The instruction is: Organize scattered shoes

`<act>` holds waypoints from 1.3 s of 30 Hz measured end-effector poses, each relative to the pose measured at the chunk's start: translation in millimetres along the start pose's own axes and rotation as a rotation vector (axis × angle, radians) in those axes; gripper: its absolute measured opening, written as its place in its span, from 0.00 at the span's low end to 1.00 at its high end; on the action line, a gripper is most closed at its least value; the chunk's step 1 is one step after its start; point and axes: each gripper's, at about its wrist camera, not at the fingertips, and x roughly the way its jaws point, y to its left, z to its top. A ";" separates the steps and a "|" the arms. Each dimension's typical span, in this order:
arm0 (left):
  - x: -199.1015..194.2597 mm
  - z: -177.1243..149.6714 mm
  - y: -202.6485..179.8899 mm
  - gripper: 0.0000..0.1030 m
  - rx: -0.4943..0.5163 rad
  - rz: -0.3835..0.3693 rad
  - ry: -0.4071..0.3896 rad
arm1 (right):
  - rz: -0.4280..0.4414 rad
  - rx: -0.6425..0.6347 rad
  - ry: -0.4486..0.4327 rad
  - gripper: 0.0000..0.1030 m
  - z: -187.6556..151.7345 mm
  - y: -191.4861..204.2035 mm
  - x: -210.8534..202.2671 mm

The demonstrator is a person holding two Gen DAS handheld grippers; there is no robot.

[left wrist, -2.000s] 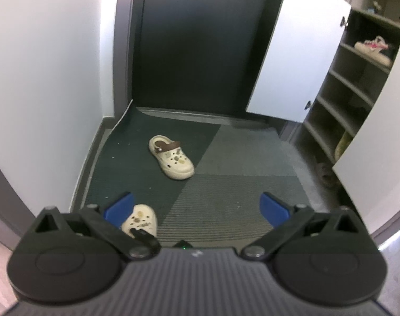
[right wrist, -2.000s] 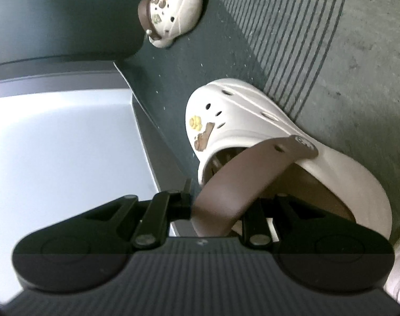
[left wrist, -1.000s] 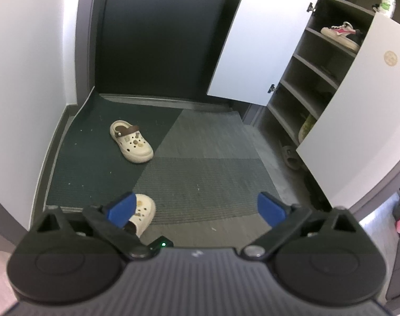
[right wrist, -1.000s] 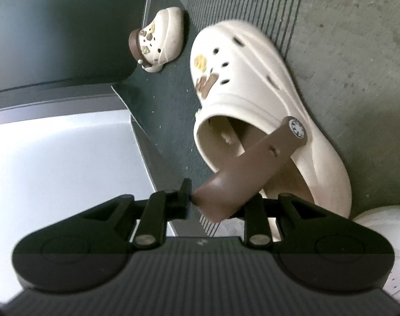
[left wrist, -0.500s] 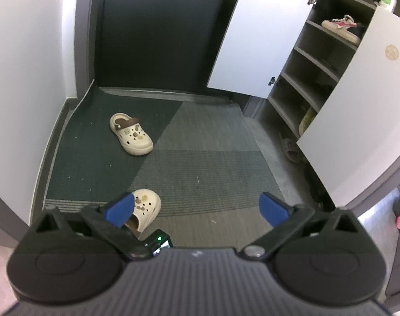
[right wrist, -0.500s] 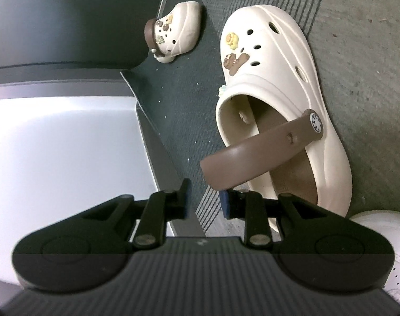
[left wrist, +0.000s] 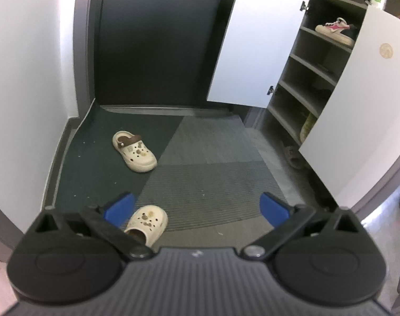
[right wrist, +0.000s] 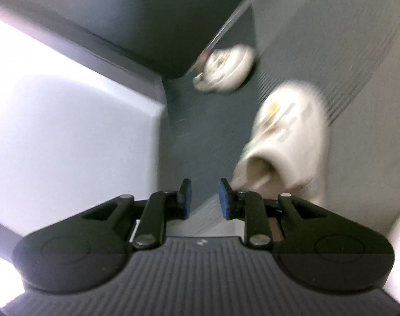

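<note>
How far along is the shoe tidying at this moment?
Early. Done: only a pink sneaker sits on the open cabinet's shelves. In hand: nothing; the left gripper is wide open and the right gripper is opening with nothing between its pads. Left: the far clog and near clog lie apart on the mat.

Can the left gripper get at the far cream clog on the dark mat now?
Probably yes. The left gripper is wide open and empty, and bare mat lies between it and the far clog. The near clog sits off to the side.
</note>
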 end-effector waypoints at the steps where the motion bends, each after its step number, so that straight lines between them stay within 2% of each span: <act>1: 0.4 0.3 -0.9 0.99 -0.001 0.003 0.004 | -0.036 -0.031 0.003 0.32 2.3 -2.5 1.6; 5: 2.2 2.4 3.7 0.99 -0.007 0.022 0.011 | -0.120 -0.129 0.048 0.58 8.0 -16.3 13.3; 12: 8.1 7.9 11.3 0.99 -0.020 0.044 0.015 | -0.158 -0.285 0.113 0.59 18.8 -10.9 48.7; 15: 14.0 8.2 13.5 1.00 -0.030 0.049 0.037 | -0.162 -0.337 0.100 0.58 18.2 -6.6 58.1; 23: 21.5 11.3 25.4 1.00 -0.053 0.065 0.062 | -0.058 -0.258 0.111 0.57 23.4 -22.0 62.6; 28: 22.4 11.1 22.3 1.00 -0.009 0.123 0.056 | 0.087 -0.332 0.126 0.46 28.7 -23.6 56.6; 30: 22.7 9.4 17.7 1.00 0.029 0.159 0.049 | 0.161 -0.358 0.138 0.36 30.4 -17.5 56.0; 31: 22.4 8.6 15.6 1.00 0.045 0.171 0.044 | 0.189 -0.370 0.146 0.24 31.2 -14.8 56.6; 32: 22.3 7.7 12.3 1.00 0.069 0.188 0.036 | 0.196 -0.396 0.156 0.17 30.7 -8.6 59.0; 35: 23.6 6.8 5.8 1.00 0.097 0.209 0.028 | 0.171 -0.495 0.174 0.17 26.9 18.0 66.7; 39: 28.5 5.2 0.3 1.00 0.136 0.244 0.036 | 0.139 -0.499 0.163 0.17 23.2 29.3 65.8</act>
